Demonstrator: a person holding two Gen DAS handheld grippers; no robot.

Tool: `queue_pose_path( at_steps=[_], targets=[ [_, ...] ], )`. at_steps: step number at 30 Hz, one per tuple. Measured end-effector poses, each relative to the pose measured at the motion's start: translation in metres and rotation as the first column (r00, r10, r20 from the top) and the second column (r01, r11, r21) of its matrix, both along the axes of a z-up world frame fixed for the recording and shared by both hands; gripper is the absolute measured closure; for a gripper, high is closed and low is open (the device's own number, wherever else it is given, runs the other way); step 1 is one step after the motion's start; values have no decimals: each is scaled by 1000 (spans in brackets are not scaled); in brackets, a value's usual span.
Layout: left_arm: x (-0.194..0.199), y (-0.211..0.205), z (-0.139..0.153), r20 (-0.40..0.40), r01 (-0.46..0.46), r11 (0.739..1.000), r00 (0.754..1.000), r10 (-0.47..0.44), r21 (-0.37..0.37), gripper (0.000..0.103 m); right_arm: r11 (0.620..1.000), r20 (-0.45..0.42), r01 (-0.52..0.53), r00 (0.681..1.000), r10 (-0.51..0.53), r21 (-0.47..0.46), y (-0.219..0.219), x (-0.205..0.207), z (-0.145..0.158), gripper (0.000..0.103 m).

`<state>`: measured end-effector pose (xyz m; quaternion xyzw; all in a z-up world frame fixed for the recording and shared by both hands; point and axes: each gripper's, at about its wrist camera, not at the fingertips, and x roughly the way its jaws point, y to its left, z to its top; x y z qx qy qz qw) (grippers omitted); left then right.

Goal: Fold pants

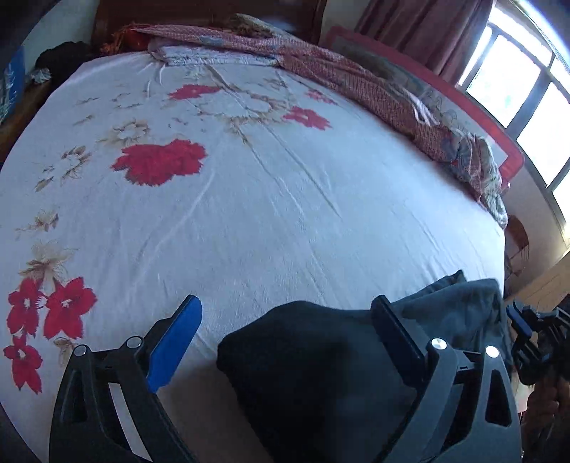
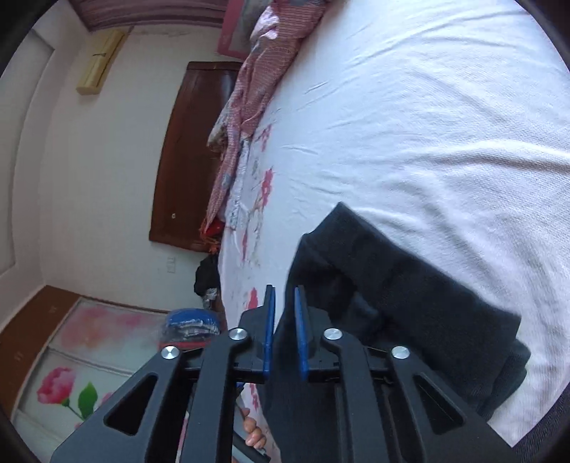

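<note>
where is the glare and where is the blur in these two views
Left wrist view: the window is blown out white, and the dark pants show almost no detail. Right wrist view: the white bedsheet is overexposed, the room edges bend strongly.

bed sheet (image 1: 267, 213) wide open; rumpled blanket (image 1: 374, 82) lines far edge.

**A sunlit bedroom around a flowered bed**

A wide bed (image 1: 249, 199) fills the room, its white sheet printed with red and beige flowers. A rumpled pink patterned blanket (image 1: 356, 74) lies along its far edge, beside a red-framed rail (image 1: 513, 156). Behind stands a dark wooden headboard (image 2: 185, 153). Bright daylight pours through a dark-framed window (image 1: 527, 92) hung with a brownish curtain (image 1: 427, 32). The walls (image 2: 89, 178) are pale, and a cream air conditioner (image 2: 101, 60) is mounted high.
</note>
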<state>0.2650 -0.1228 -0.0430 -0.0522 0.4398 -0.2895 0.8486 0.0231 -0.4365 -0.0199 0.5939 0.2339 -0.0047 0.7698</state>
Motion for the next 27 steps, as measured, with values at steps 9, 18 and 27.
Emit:
queue_pose_path(
  at_steps=[9, 18, 27],
  targets=[
    [-44, -25, 3, -131, 292, 895, 927, -352, -336, 4, 996, -78, -84, 993, 86, 29, 27, -13, -33, 61],
    [-24, -14, -27, -227, 203, 928, 932, -281, -313, 25, 995, -11, -33, 999, 34, 97, 14, -47, -43, 97],
    [-106, -5, -19, -200, 315, 917, 909, -365, -243, 3, 994, 3, -21, 1000, 21, 111, 8, -75, -44, 60]
  ],
)
